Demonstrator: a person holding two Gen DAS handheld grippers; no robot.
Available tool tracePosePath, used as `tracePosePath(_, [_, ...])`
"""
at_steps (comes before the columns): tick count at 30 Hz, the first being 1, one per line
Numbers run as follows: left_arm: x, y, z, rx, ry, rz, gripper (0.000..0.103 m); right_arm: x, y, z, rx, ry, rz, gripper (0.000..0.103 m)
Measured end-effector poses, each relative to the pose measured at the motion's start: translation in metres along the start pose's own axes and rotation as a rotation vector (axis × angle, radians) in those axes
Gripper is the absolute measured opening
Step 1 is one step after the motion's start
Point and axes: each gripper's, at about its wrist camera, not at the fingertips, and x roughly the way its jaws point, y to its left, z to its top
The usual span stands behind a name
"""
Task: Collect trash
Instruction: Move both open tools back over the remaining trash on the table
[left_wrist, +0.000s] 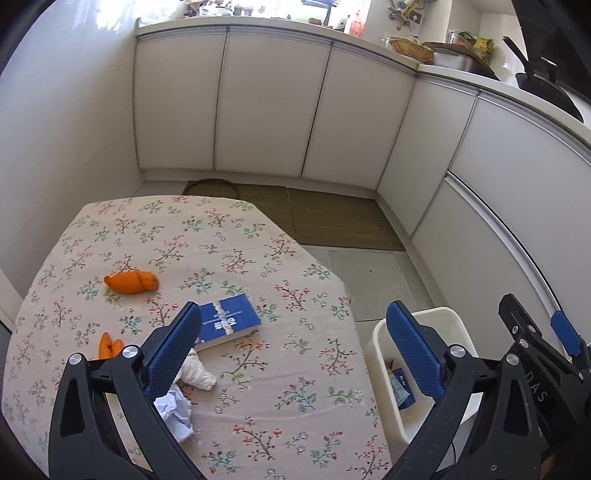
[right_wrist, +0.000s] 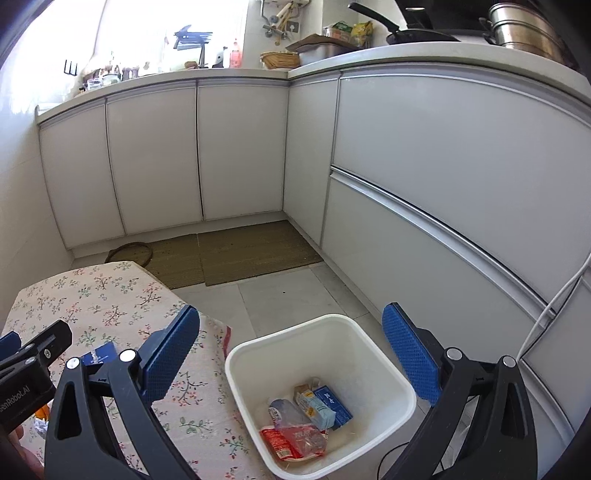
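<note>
**Both claws released; soft scraps wait on the table, bin beside it**

Left wrist view: the left gripper (left_wrist: 291, 347) stands wide apart with nothing between its blue pads. Below it, in the lower left of the frame, lie a crumpled white paper (left_wrist: 176, 415) and a twisted cream tissue (left_wrist: 197, 373), touching each other on the floral tablecloth (left_wrist: 258, 417). An orange peel (left_wrist: 131, 282) lies at centre left, and a smaller peel piece (left_wrist: 109, 345) sits near the left finger. A blue book (left_wrist: 229, 321) rests mid-frame; it looks like no rubbish. All the scraps are probably light, soft and crushable; the paper wad is best pinched across its bulk, the peel across its narrow middle, since its skin may be slippery.

Right wrist view: the right gripper (right_wrist: 295, 354) is likewise spread and empty, hanging over the white bin (right_wrist: 369, 343) at lower centre, which stands on the floor just beside the table edge. Inside lie a red wrapper (right_wrist: 291, 439), a blue carton (right_wrist: 332, 402) and other packets.
</note>
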Motion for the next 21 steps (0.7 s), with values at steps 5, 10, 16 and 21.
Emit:
tracePosePath(5, [-0.004,0.035,0.003,-0.045,0.001,0.037,0.096,-0.002,0.036,-0.002,-0.044,0.009,0.040,0.096])
tracePosePath(10, [-0.009,0.069,0.006,-0.091,-0.002,0.088,0.096,-0.005,0.067,-0.002,-0.068,0.011,0.079,0.096])
tracePosePath(16, [-0.018,0.120,0.006,-0.170,0.003,0.154,0.096,-0.007,0.111,-0.006,-0.107,0.029,0.136,0.096])
tracePosePath(21, [-0.027,0.153,0.006,-0.226,0.004,0.186,0.096,-0.008,0.147,-0.010,-0.132,0.052,0.189,0.096])
